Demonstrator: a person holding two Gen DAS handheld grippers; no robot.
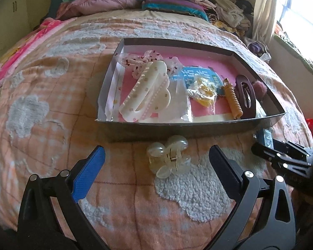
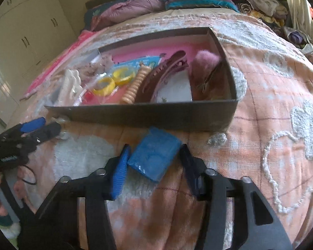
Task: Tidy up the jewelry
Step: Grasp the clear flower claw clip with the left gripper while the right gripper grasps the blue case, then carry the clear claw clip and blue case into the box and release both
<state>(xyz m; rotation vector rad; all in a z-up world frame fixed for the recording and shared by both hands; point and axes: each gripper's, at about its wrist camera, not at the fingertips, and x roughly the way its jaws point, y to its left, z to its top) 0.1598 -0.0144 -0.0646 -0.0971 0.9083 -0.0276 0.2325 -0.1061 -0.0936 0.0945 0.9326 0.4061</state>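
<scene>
A shallow dark box with a pink floor lies on the bed and holds a white claw clip, a bag of yellow rings, an orange spiral clip and a brown clip. A pale translucent claw clip lies on the blanket in front of the box, between the fingers of my open left gripper. My right gripper has its fingers on both sides of a small blue packet just before the box wall. The right gripper also shows in the left wrist view.
The peach blanket with fluffy white patches covers the bed. Folded quilts and pillows are piled at the far end, with clothes by the window. Wardrobe doors stand to the left.
</scene>
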